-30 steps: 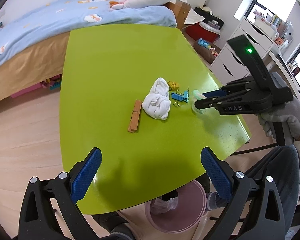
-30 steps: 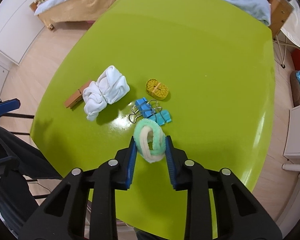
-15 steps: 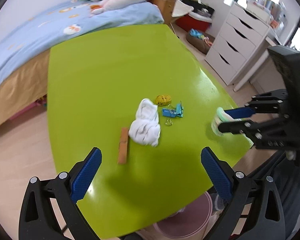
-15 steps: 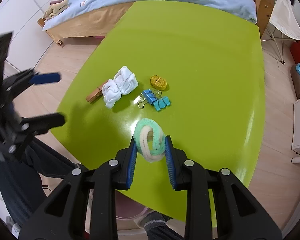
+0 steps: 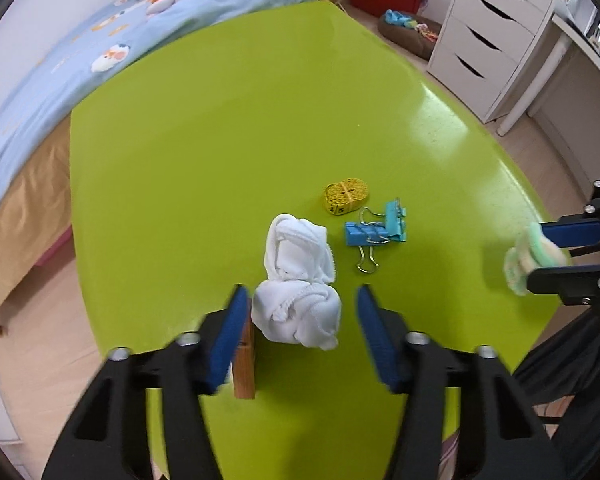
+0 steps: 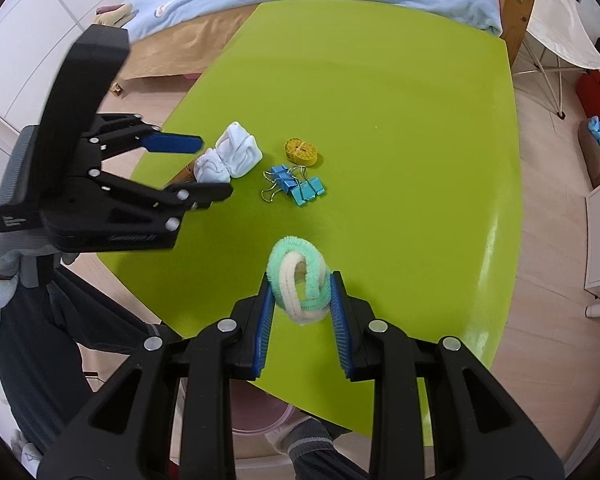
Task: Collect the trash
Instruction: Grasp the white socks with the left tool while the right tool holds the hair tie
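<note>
A crumpled white cloth [image 5: 296,300] lies on the green table [image 5: 220,120]. My left gripper [image 5: 302,312] points down over it and its jaws are closing, with the cloth's near end between them. The left pad is almost at the cloth and the right pad stands apart. A wooden clothespin [image 5: 245,360] lies beside the left finger. In the right wrist view the left gripper [image 6: 216,168] straddles the cloth [image 6: 236,156]. My right gripper [image 6: 302,300] is shut on a green and cream fuzzy ring [image 6: 300,280], held above the table's near edge.
A yellow rolled tape measure [image 5: 346,196] and blue binder clips [image 5: 376,232] lie just right of the cloth. A pink bin [image 6: 256,412] stands under the table's near edge. A bed [image 5: 60,80] lies beyond the table and white drawers [image 5: 492,32] at the right.
My left gripper moved forward and down over the white cloth, and its jaws went from wide to narrow around it. The right gripper kept its hold on the ring and drifted a little.
</note>
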`<state>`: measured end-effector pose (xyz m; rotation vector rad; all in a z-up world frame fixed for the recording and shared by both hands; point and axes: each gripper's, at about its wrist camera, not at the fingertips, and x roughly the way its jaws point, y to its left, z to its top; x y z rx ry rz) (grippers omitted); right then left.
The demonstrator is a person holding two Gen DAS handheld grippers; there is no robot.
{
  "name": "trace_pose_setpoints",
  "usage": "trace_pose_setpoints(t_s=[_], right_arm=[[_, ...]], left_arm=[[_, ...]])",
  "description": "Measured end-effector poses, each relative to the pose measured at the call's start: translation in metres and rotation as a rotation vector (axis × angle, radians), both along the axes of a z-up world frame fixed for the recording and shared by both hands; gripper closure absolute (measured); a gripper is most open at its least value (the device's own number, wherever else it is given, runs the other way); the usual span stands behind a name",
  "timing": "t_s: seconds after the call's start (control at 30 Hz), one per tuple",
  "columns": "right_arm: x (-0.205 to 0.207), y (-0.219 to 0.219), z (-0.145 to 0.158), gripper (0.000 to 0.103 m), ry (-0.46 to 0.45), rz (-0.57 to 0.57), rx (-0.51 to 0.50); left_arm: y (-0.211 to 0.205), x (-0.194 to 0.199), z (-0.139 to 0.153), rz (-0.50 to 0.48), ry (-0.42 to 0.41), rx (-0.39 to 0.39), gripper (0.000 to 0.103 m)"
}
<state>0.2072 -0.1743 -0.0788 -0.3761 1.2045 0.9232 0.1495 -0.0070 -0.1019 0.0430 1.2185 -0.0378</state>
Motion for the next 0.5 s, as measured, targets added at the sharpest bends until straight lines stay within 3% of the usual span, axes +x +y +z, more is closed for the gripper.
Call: trace_pose_setpoints(t_s=[0.2, 0.5], right_arm=[[0.001, 0.003, -0.002, 0.076, 0.000, 0.000, 0.002], [-0.010, 0.002, 0.008, 0.076, -0.035, 0.007, 0.020]], left_arm=[[-0.002, -0.002, -0.001, -0.003, -0.014, 0.027, 0.078], [-0.005, -0.020, 0.025, -0.007, -0.079, -0.004, 0.080]])
